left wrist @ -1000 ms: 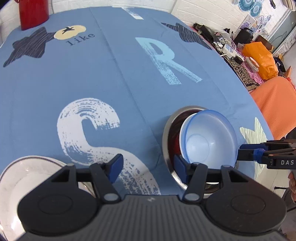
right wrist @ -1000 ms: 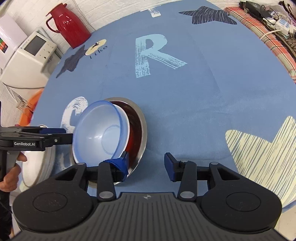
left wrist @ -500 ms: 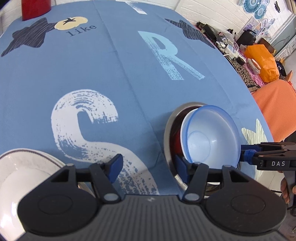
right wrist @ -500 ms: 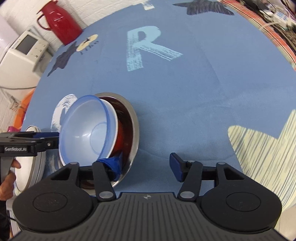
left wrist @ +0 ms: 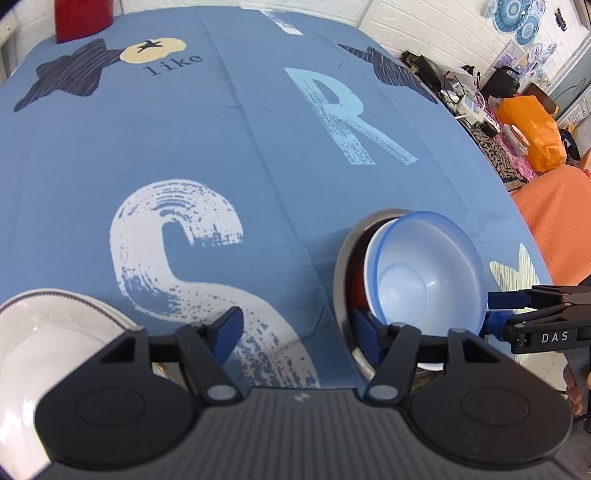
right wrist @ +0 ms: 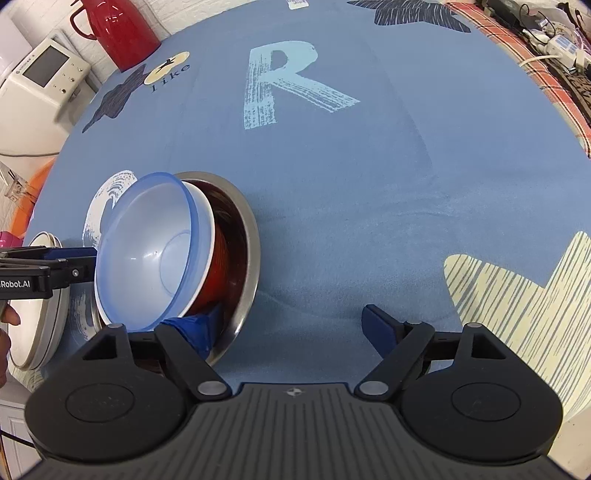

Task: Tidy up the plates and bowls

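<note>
A translucent blue bowl (left wrist: 424, 273) (right wrist: 147, 254) sits nested in a red bowl with a white inside (right wrist: 218, 266). Both lean tilted inside a steel bowl (left wrist: 341, 258) (right wrist: 247, 243) on the blue tablecloth. My right gripper (right wrist: 291, 328) is open; its left finger reaches into the steel bowl under the tilted stack, and its right finger is over bare cloth. My left gripper (left wrist: 295, 332) is open too, with its right finger at the steel bowl's near rim. A white plate (left wrist: 48, 339) (right wrist: 33, 325) lies just left of my left gripper.
A red thermos (right wrist: 122, 29) and a white appliance (right wrist: 40, 74) stand at the far left edge. Clutter and an orange bag (left wrist: 532, 125) lie beyond the table's right side. A hand (right wrist: 5, 325) holds the left gripper (right wrist: 55, 266).
Both grippers have shifted only slightly around the bowl stack. The nested bowls stay tilted in the steel bowl, and both grippers stay open.
</note>
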Demonstrator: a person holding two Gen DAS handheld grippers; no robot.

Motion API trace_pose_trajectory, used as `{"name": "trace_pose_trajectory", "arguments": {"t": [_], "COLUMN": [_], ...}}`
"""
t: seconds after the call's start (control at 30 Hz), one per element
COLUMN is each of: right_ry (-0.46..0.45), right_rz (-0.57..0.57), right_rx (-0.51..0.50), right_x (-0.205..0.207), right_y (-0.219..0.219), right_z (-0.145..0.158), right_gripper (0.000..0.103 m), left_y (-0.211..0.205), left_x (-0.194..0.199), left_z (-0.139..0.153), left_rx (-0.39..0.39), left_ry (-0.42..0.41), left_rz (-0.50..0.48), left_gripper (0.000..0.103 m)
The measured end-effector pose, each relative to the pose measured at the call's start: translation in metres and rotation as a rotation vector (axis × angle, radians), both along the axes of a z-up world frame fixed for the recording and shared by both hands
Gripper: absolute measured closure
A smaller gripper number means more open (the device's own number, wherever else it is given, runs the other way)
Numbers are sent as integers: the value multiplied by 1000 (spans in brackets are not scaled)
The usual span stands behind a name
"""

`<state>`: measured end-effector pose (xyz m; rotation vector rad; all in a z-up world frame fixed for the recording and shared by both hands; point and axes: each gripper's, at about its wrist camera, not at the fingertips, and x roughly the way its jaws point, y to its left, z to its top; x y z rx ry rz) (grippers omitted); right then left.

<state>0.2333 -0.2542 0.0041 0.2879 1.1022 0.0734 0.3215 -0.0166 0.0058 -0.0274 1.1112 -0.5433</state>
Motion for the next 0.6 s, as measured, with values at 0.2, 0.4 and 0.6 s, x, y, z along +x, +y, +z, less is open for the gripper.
{"name": "trace_pose_trajectory", "arguments": {"t": [0.2, 0.4, 0.6], "right_ry": [-29, -7, -85], "right_rz": [-27, -31, 2], "right_rx": [-11, -26, -36], "right_x": [-6, -1, -6], "right_y": [4, 6, 7], "right_z": [-2, -1, -2], "right_gripper": [33, 33, 41], "left_y": [0, 1, 1], "left_x": [-3, -1, -6], "left_z": [1, 0, -1], "left_rx": [4, 1, 1], "left_ry": [-13, -13, -36], "left_rz": [15, 11, 14], "left_gripper": [38, 36, 36]}}
